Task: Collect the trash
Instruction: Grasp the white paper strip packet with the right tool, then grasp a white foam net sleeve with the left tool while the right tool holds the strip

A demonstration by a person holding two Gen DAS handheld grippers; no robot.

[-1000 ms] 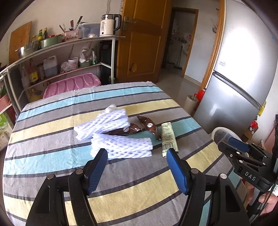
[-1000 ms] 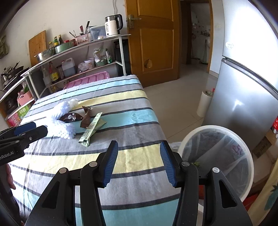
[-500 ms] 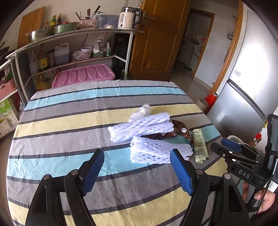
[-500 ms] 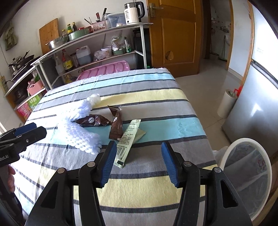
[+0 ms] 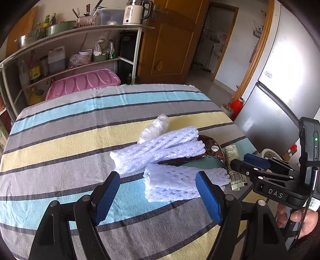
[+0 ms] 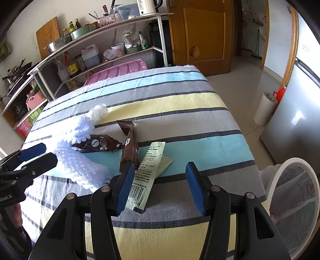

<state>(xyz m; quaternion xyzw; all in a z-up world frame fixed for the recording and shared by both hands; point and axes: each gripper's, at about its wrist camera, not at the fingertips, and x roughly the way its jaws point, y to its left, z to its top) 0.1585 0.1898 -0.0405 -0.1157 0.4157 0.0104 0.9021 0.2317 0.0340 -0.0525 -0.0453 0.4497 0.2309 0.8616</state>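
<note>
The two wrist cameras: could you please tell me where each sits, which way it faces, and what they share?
Left wrist view: on the left tongs, facing down over the striped table at the foam nets; the right tongs and a hand show.
Right wrist view: on the right tongs, facing down at the green sachet, bin alongside; the left tongs show.
Shared: nets, brown wrappers, sachet, shelf, door.

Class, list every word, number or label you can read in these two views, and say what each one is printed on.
"DAS": on the black body of the right tongs.
"250227": on the pale green sachet; its other print and barcode are too small to read.
"55": on the white kettle.
"...obot.AI", partly cut off: on the left tongs.
Bottle and fridge labels: too blurred.
</note>
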